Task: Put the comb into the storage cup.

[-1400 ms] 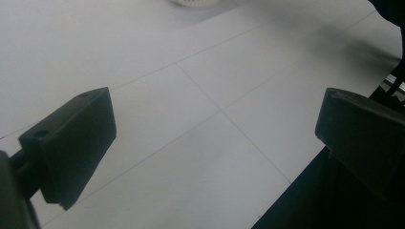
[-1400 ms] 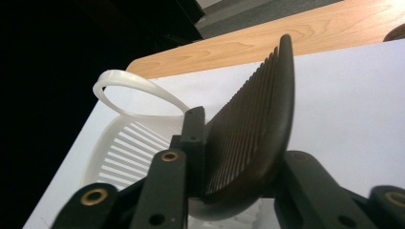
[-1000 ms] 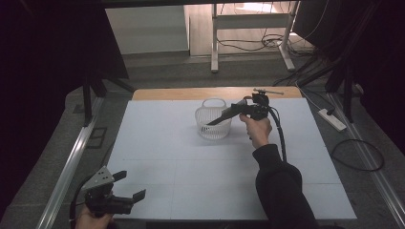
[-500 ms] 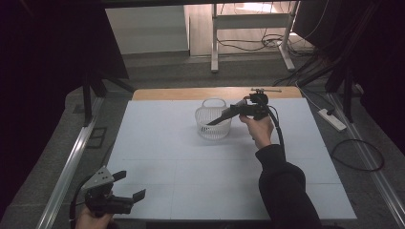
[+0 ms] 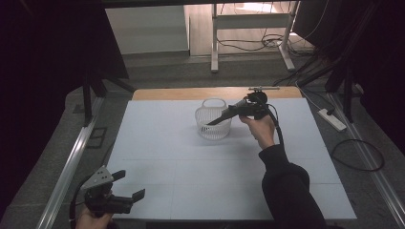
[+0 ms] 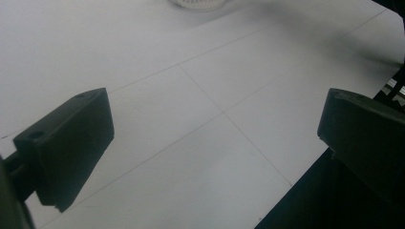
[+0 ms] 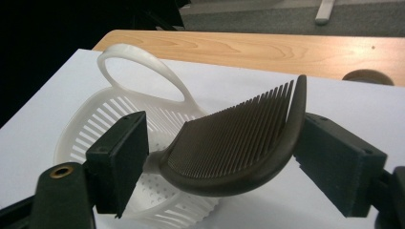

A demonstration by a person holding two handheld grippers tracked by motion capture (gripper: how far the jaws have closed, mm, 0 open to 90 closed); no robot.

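A dark brown comb [image 7: 248, 119] lies crosswise between the jaws of my right gripper [image 7: 224, 143], which is shut on it. Its handle end points down into a white slatted plastic basket [image 7: 90, 124] with a loop handle. From above, the right gripper [image 5: 241, 109] hovers at the basket's [image 5: 213, 129] right rim, and the comb [image 5: 219, 118] slants down into it. My left gripper [image 5: 130, 184] is at the table's front left corner, open with nothing in it. Its two black fingers [image 6: 71, 143] stand wide apart over bare white sheet.
A white sheet [image 5: 191, 167] covers the table, with a strip of bare wood [image 5: 191, 93] along the far edge. A metal rail [image 5: 71, 157] runs down the left side. A power strip [image 5: 334, 119] and cables lie on the floor at the right.
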